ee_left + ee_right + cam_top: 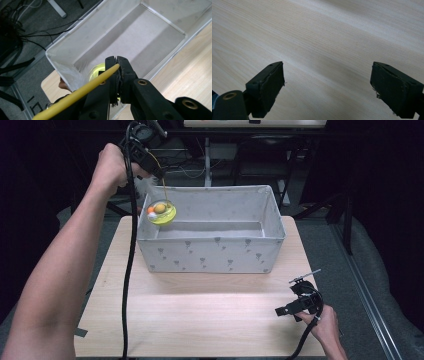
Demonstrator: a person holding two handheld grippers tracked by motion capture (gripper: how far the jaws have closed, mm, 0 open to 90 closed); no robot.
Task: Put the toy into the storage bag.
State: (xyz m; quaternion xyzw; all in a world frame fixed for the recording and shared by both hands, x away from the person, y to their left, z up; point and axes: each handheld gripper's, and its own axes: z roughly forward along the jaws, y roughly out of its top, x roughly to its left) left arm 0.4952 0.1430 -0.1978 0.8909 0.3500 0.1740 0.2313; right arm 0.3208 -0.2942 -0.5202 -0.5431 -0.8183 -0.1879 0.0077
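The left tongs (117, 65) are clamped on a yellow stick (82, 90), holding a yellow toy (161, 212) over the fabric box's (210, 257) left corner; lowering remains. The right tongs (327, 87) rest apart near the desk's (200, 320) right edge.

Yellow toy (96, 72) mostly hidden behind jaws (feathers blurry).

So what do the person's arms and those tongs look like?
Both arms are bare, with no sleeves in sight. The left tongs and right tongs are black, with chunky flat-faced jaws and brass-ringed screw holes. A thick black cable trails from each.
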